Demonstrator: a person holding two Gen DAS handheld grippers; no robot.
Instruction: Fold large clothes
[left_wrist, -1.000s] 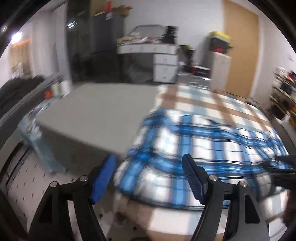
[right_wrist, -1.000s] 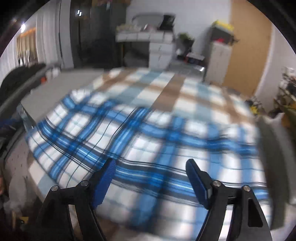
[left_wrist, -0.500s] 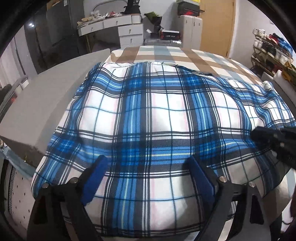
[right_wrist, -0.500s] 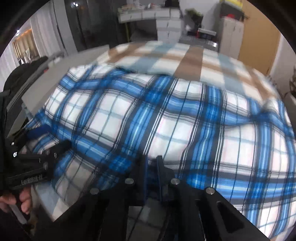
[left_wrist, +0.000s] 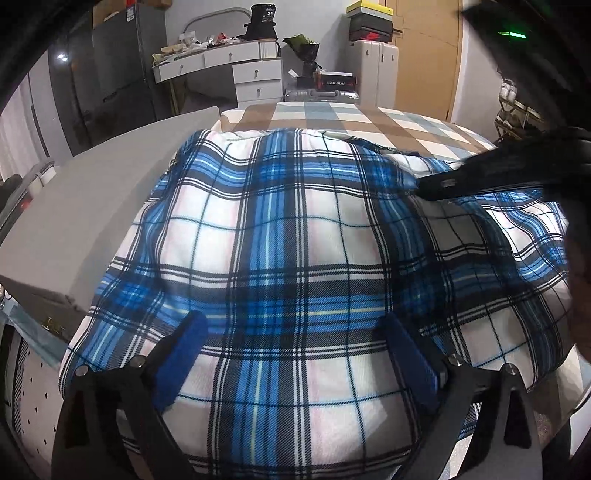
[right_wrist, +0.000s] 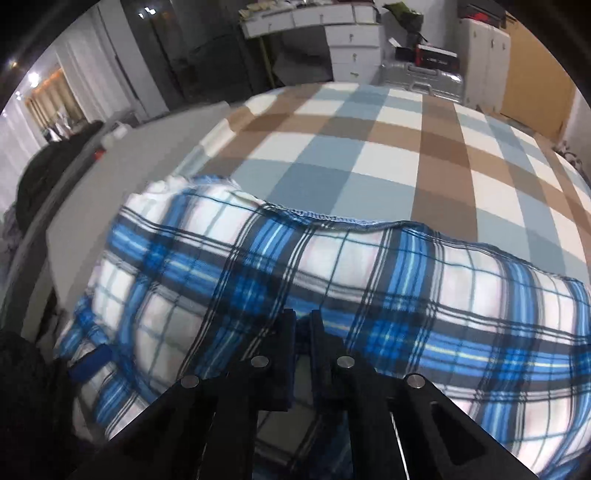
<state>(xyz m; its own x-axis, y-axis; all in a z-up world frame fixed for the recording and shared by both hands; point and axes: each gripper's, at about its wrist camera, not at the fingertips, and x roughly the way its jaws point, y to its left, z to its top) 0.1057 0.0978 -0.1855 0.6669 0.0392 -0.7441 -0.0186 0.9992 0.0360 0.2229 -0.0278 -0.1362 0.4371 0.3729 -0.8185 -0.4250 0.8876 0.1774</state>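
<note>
A large blue, white and black plaid cloth (left_wrist: 280, 251) lies over the near end of a bed; it also fills the lower half of the right wrist view (right_wrist: 369, 295). My left gripper (left_wrist: 295, 332) is open, its blue pads (left_wrist: 181, 354) just above the cloth's near part. My right gripper (right_wrist: 302, 325) is shut on a fold of the plaid cloth and holds it lifted. In the left wrist view its black body (left_wrist: 491, 177) reaches in from the right over the cloth.
The bed has a brown, blue and cream checked cover (right_wrist: 388, 147). A grey board (left_wrist: 85, 206) lies along the bed's left side. A white desk with drawers (left_wrist: 236, 70), a dark fridge (left_wrist: 114, 81) and white cabinets (left_wrist: 376, 70) stand at the far wall.
My right gripper, shut on the cloth, has moved forward across the bed, carrying a fold with it. My left gripper stays open over the near edge.
</note>
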